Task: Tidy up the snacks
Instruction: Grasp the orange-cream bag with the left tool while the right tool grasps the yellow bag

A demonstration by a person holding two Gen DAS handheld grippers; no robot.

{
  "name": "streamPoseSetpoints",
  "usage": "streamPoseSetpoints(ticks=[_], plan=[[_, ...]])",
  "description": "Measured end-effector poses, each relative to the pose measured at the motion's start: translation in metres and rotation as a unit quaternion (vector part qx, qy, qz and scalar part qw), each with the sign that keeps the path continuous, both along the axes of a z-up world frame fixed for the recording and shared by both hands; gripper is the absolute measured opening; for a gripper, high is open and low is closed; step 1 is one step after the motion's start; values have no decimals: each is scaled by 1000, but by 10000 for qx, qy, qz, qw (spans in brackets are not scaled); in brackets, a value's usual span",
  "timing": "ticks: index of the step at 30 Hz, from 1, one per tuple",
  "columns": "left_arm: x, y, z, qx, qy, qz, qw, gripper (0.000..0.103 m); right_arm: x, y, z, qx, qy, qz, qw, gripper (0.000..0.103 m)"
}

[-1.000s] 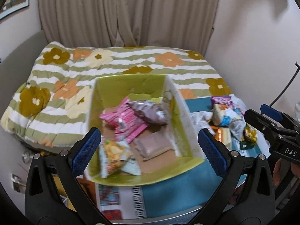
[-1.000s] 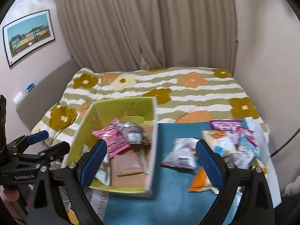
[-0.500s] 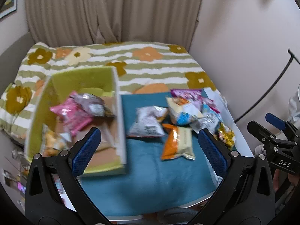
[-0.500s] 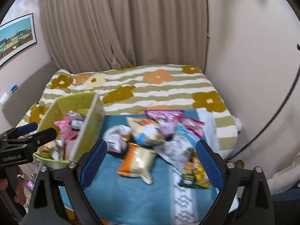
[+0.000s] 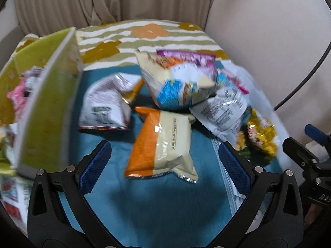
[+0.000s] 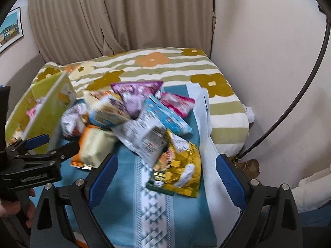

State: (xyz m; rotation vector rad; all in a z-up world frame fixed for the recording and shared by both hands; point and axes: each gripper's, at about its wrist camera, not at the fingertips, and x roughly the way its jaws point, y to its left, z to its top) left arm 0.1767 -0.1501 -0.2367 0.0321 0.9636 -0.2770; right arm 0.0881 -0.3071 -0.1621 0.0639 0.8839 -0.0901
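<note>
Left tool (image 5: 164, 158): jaws wide apart, nothing held, hovering over orange-cream snack bag (image 5: 163, 142) on teal cloth (image 5: 157, 202). Right tool (image 6: 165, 169): jaws wide apart, empty, above gold snack packet (image 6: 180, 165). Snack pile (image 6: 134, 115) lay on cloth, just beside green box (image 5: 47, 111) w/ pink packets (image 5: 16, 97) inside. Floral bed (image 6: 157, 66) behind.

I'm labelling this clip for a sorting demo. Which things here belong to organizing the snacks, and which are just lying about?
Part of the job:
- green box, some packets already inside
- orange-and-cream packet
- white packet
- gold packet
- purple packet
- left gripper and right gripper, jaws open, empty

Just lying about:
- teal cloth
- flowered bedspread
- curtain
- framed picture
</note>
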Motion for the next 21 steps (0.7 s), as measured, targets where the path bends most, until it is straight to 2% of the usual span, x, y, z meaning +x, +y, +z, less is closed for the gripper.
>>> streamPoseSetpoints(ticks=[4,9,15,20,21], plan=[[10,-15,-26,299,-18,-84,9995,102,7,-9,-28,-129,45,-33,9999,94],[20,-24,-44,505,52,-132,9986,93,15,-12,-57,-243,163,9,9996,94],[27,-27,-57,739,84,-225,9970,84,19,-10,-72,-426,160,-4,9990,94],[32,-22,-58,723,132,-243,9970,78,22,-7,-77,-628,138,38,9979,93],[32,-23,-58,720,130,-256,9970,75,23,-8,-78,-647,142,41,9978,91]])
